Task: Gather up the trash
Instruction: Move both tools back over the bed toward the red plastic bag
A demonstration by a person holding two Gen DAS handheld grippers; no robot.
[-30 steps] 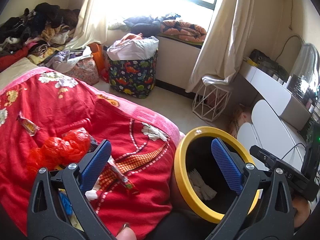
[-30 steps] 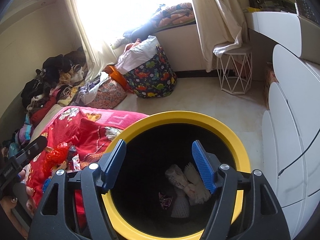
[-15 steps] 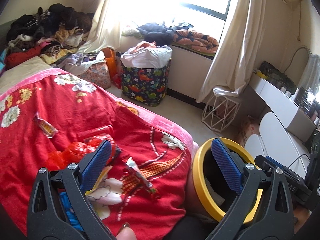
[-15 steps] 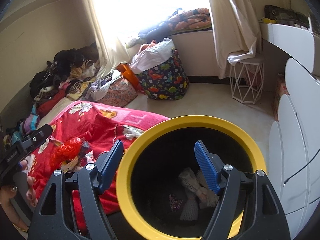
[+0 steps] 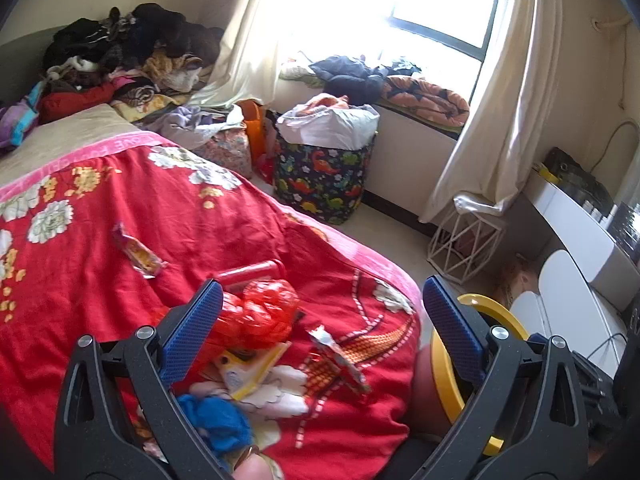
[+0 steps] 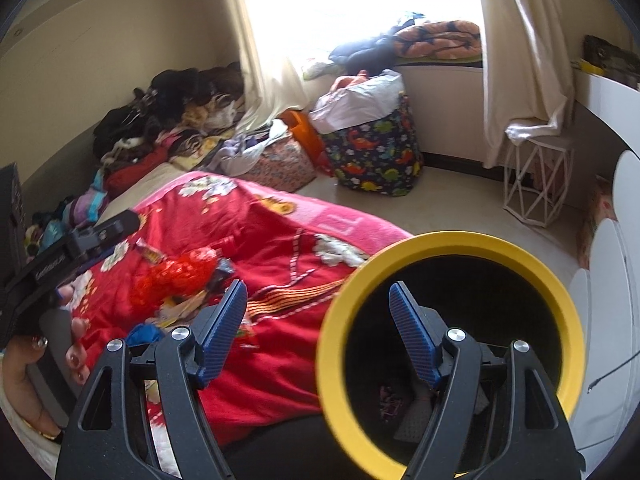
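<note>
1. Left wrist view: the left gripper [image 5: 320, 328] has its fingers [image 5: 192, 334] spread wide and holds nothing. A blue crumpled wad [image 5: 216, 416] lies lowest in the frame, at seven o'clock.
2. Just beyond, a yellow-edged wrapper [image 5: 250, 372], a striped wrapper [image 5: 340, 354] and a red plastic bag [image 5: 260, 314] lie on the red blanket [image 5: 100, 280]; an orange snack packet [image 5: 138, 254] lies at ten o'clock, well apart.
3. Right wrist view: the right gripper [image 6: 316, 334] is wide open and empty, straddling the yellow rim of the black bin [image 6: 448, 240]; crumpled trash [image 6: 390, 402] lies at the bin's bottom.
4. A dinosaur-print hamper [image 6: 376, 152] stands far off at twelve o'clock.
</note>
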